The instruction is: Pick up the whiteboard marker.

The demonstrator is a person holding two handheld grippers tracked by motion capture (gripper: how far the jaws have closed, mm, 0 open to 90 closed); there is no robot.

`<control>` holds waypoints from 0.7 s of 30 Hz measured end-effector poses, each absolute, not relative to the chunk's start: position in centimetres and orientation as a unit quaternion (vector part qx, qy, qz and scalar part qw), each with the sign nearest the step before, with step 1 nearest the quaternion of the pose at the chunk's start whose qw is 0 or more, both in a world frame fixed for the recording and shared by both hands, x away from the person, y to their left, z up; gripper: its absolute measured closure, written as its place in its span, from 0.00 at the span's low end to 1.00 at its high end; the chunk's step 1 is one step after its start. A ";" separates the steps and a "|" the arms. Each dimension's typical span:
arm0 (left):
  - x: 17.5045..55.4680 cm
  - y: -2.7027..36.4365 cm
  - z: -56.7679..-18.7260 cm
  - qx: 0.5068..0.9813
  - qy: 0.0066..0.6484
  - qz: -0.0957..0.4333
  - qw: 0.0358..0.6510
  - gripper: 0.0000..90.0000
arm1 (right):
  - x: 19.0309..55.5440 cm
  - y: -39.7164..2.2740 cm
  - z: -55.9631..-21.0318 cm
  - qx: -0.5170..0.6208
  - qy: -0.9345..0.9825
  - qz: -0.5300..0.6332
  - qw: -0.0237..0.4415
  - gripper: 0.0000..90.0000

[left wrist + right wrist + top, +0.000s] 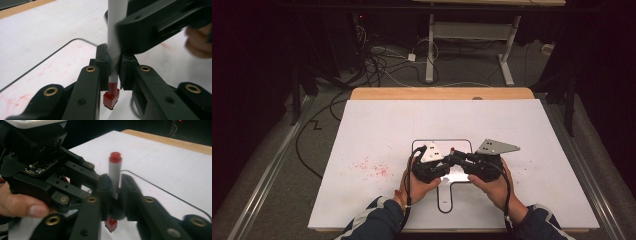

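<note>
A white marker [116, 37] with a red end cap [115, 157] stands upright, its red tip [111, 97] just above a small white board [464, 142] with a black outline. My left gripper [114, 72] is shut on the lower barrel, pads pressed to both sides. My right gripper [115, 187] comes in from the opposite side and straddles the barrel higher up, its jaws open and barely off it. In the high view the left gripper [450, 160] and the right gripper [456, 155] meet tip to tip at the marker [452, 149] in the middle of the table.
Faint red smears [372, 167] mark the white table cover [522, 130] left of the board. A wooden edge [442, 93] runs along the far side. Beyond it lie floor cables [377, 65] and the legs of another desk [430, 50].
</note>
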State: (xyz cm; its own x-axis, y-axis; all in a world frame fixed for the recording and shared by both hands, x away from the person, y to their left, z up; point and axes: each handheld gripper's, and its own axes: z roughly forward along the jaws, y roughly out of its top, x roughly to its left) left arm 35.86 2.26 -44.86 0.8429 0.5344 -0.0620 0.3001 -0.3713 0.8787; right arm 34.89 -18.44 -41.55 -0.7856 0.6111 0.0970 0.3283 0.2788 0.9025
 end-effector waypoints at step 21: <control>36.8 6.5 -46.2 0.843 0.227 0.109 0.476 0.87 | 30.2 -24.5 -41.9 0.249 0.818 0.445 0.266 0.50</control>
